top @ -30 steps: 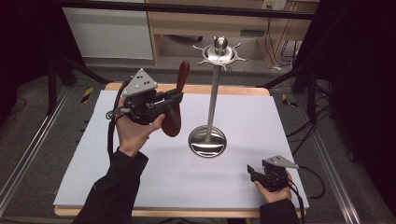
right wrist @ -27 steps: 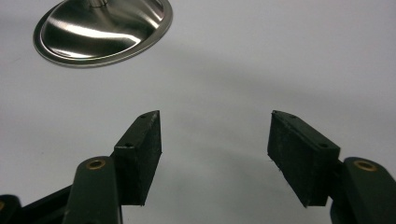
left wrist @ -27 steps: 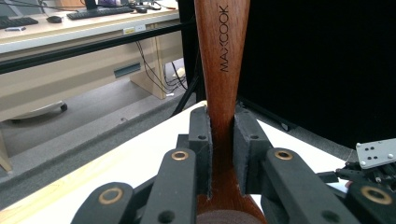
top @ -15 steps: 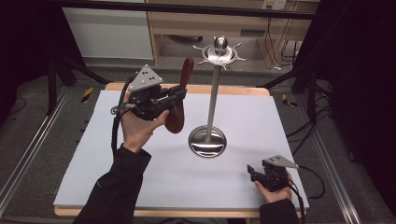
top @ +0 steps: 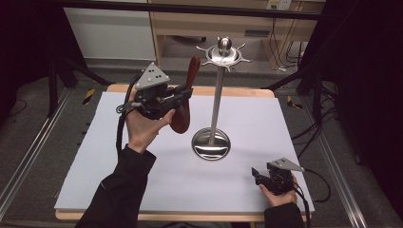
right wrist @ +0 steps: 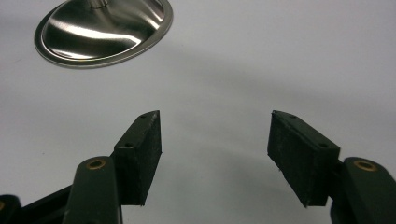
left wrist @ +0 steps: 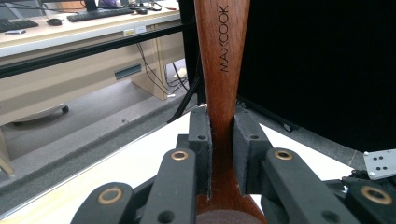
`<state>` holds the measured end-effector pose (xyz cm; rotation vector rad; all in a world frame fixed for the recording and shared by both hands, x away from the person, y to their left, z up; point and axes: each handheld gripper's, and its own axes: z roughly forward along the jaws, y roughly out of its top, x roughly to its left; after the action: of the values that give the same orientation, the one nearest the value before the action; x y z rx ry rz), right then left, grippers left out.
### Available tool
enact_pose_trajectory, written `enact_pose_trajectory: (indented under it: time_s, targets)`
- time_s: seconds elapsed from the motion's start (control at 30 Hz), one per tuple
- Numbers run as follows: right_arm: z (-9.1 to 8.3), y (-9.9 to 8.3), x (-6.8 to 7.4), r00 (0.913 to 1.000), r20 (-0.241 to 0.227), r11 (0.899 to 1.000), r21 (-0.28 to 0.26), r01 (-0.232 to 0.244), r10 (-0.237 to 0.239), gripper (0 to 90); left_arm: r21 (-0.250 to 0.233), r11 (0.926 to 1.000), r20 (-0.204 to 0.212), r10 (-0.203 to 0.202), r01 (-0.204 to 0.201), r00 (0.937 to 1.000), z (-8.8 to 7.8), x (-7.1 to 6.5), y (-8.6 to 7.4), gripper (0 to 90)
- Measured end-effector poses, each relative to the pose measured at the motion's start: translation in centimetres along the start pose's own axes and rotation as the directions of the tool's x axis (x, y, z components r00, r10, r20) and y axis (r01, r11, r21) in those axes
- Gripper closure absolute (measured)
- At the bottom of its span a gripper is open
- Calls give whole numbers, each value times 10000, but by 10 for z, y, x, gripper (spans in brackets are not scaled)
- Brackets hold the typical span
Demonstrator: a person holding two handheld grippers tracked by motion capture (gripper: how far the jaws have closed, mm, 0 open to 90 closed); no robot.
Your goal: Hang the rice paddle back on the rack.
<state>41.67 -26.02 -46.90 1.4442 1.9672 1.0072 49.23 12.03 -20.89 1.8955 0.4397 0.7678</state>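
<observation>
Left claw (top: 183, 92) was clamped on the narrow neck of a reddish-brown wooden spoon (top: 185, 97), stamped MAXCOOK, held upright left of the polished steel stand (top: 216, 95) with its round dished base. Right claw (top: 259, 176) rested near-right of that base on the matte white surface (top: 266, 118), jaws apart, padded faces bare.

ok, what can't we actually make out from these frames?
- Wooden utensil head: left gripper view, cut off by the bottom edge behind the jaws; high view, partly behind the left gripper.
- Stand hooks: high view, too small to tell shape.
- Stand's pole: right gripper view, cut off by the top edge.
</observation>
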Motion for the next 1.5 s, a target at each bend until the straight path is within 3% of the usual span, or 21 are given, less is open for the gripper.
enact_pose_trajectory:
  time_s: [0.8, 1.5]
  targets:
    - [0, 0, 0, 10000, -50, 10000, 30, -65, 66, 356, 269, 9996, 95, 11, -14, 10000, 19, -2, 1, 783]
    - [1, -1, -1, 9998, -157, 10000, 0, -97, 97, 356, -156, 9999, -78, 2, -3, 10000, 35, -5, -3, 782]
